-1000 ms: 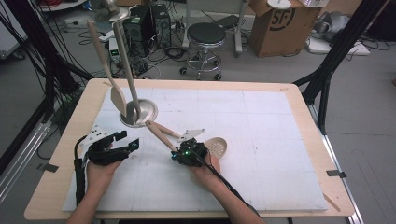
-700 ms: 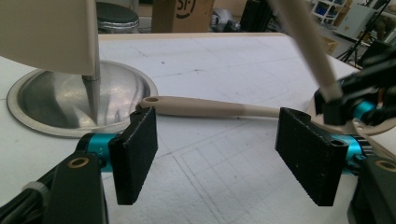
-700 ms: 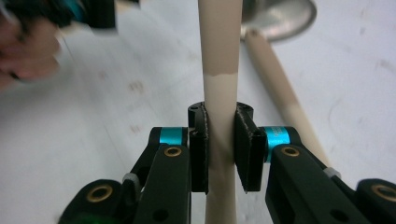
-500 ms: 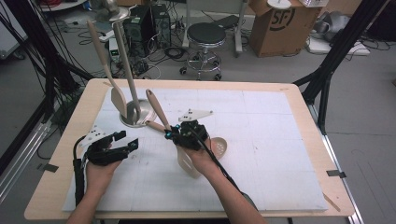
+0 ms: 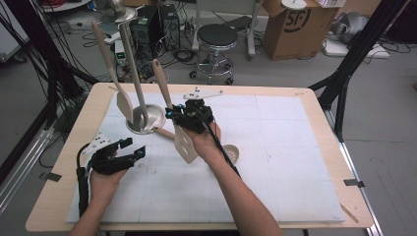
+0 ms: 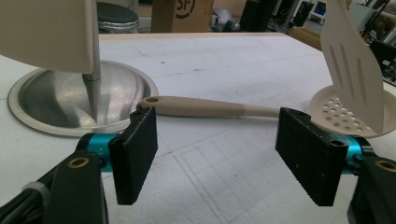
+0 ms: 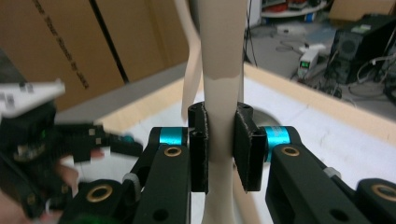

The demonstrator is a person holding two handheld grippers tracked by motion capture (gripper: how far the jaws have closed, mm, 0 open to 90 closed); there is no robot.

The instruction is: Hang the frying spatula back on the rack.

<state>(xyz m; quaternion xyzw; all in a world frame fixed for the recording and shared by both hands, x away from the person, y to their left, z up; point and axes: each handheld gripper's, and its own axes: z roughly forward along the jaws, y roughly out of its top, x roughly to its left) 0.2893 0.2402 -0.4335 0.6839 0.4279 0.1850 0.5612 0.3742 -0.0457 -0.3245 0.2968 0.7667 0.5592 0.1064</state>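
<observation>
The left gripper [image 5: 129, 152] rests on the worktop [image 5: 295, 162], fingers wide and empty. Right of it stands the utensil stand [image 5: 143, 120]. The right gripper [image 5: 183, 114] clamps the slotted spatula [image 5: 186, 145] mid-handle, lifted, its long axis steep with the handle tip leaning toward the stand, and is the nearer hand.

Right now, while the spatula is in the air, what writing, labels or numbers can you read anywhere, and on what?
"SF": printed in a circle on the cardboard box on the floor behind the table.
"SF", cut off by the frame edge: on the same box in the left gripper view.
Green display on the small white device on the floor: too blurred to read.
</observation>
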